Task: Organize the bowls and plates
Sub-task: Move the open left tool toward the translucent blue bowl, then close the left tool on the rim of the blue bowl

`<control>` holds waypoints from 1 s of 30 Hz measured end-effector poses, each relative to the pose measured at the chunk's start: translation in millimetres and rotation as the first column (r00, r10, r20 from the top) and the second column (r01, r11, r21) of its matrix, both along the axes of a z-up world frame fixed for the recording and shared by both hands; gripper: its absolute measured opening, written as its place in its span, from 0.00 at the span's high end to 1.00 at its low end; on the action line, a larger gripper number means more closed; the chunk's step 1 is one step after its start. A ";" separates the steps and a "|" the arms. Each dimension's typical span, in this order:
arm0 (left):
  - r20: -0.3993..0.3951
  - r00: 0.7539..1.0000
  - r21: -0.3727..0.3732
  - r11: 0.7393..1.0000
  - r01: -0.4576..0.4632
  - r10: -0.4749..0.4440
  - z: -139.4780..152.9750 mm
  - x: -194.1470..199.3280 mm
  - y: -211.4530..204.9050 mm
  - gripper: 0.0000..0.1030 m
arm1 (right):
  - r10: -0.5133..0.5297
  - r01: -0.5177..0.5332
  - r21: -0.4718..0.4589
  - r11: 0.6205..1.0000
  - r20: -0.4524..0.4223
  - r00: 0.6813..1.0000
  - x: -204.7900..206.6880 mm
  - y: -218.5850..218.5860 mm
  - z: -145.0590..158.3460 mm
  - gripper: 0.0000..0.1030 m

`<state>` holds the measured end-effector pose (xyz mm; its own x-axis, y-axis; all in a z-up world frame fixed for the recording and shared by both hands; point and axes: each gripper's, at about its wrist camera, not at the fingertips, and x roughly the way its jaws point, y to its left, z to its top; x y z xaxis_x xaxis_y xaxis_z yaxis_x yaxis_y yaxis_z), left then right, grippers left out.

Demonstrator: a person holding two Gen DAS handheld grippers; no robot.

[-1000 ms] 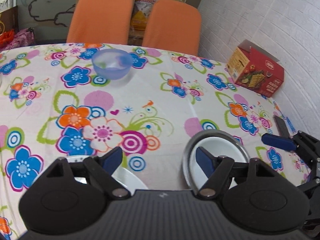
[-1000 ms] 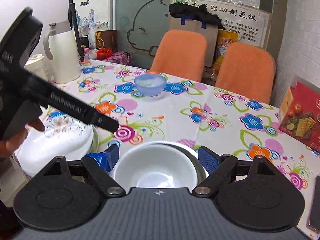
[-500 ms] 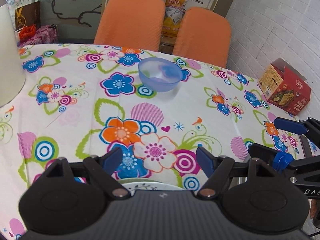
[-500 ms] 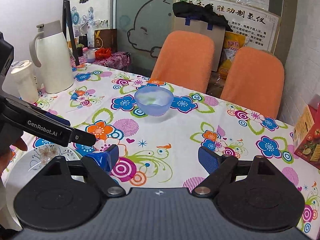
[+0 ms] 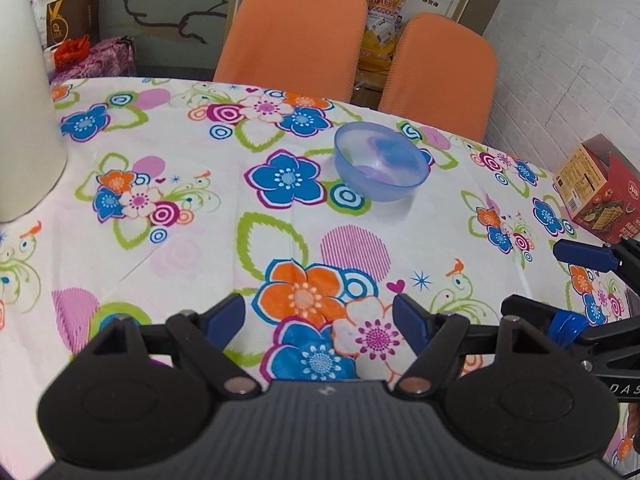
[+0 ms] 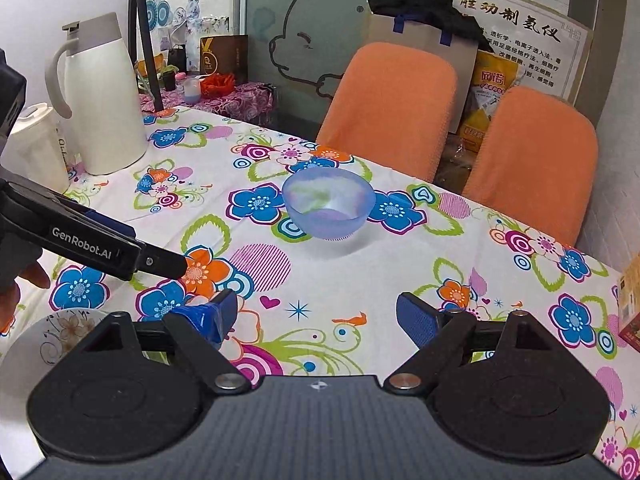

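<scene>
Bowl: translucent blue bowl [image 5: 381, 167] upright on the flowered tablecloth [image 5: 192, 240], toward the far edge before two orange chairs [image 6: 386, 108]; nothing touches it.
Left gripper [image 5: 319, 322]: jaws spread wide, nothing between them, held above the cloth well short of the bowl.
Right gripper [image 6: 316, 316]: jaws likewise wide apart and empty; one fingertip is wrapped in blue tape.
Plate: patterned plate [image 6: 52, 340] at the near left edge, mostly hidden behind the right gripper's body.
Jug: white thermos jug [image 6: 102, 100] stands far left; in the left wrist view only its blurred side shows.
Box: red carton [image 5: 600, 196] cut off at the right edge.
Hand: fingers [image 6: 24, 280] barely visible behind the left gripper.
</scene>
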<state>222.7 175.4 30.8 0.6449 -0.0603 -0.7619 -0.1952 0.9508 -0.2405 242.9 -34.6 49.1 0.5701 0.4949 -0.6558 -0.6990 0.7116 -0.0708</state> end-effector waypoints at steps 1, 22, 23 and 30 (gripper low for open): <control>-0.001 1.000 0.003 1.000 -0.001 0.001 -0.7 2.3 2.0 0.27 | 0.003 -0.003 -0.002 1.000 -0.002 1.000 2.0 3.0 -0.9 0.28; 0.005 1.000 -0.058 0.998 -0.018 0.018 5.3 153.0 27.0 0.01 | -0.019 0.015 -0.028 1.000 -0.139 0.990 102.3 71.2 -30.2 0.28; 0.006 1.000 -0.063 0.998 -0.022 0.023 1.5 158.0 27.2 0.01 | -0.025 0.020 -0.033 0.999 -0.145 0.989 105.8 72.8 -34.7 0.28; 0.010 1.000 -0.048 0.999 -0.009 0.009 -15.8 183.5 23.2 0.01 | -0.037 0.031 -0.056 0.998 -0.124 0.992 117.6 87.3 -53.8 0.28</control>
